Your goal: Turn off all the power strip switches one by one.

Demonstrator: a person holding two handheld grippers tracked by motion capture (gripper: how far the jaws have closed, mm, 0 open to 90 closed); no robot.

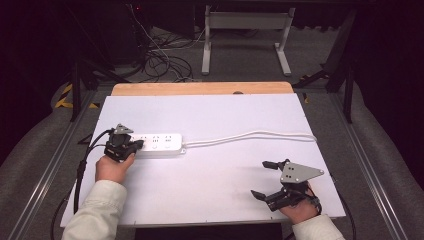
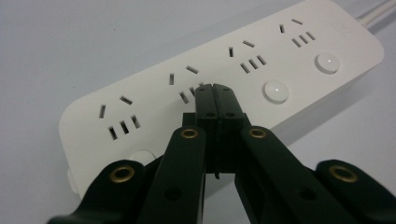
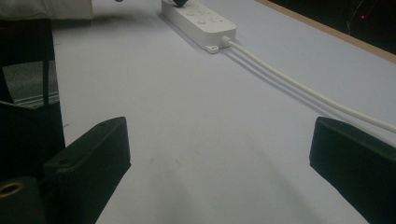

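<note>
Right up close are my left gripper's two black jaws, pressed flat together with nothing between them, tips sitting over the second socket group on the white plastic four-outlet power strip. Can't quite tell if they're touching the face or just hovering a hair above it. They're near one of the round white switch buttons, so I'm guessing I'm about to poke at a switch with the closed tips.

The strip lies flat on the white tabletop, toward the left side, with its white cable running off to the right. My right gripper is parked well apart near the front right corner, jaws spread wide and holding nothing.

Handling-wise: I'd say it's a rigid, light plastic shell, pretty smooth, so it'll probably skate on the table if I push sideways. Pressing straight down seems safer. If I had to grab it, I'd pinch across the narrow width near the middle, not the cable end, since that cord looks stiff enough to tug it around.
</note>
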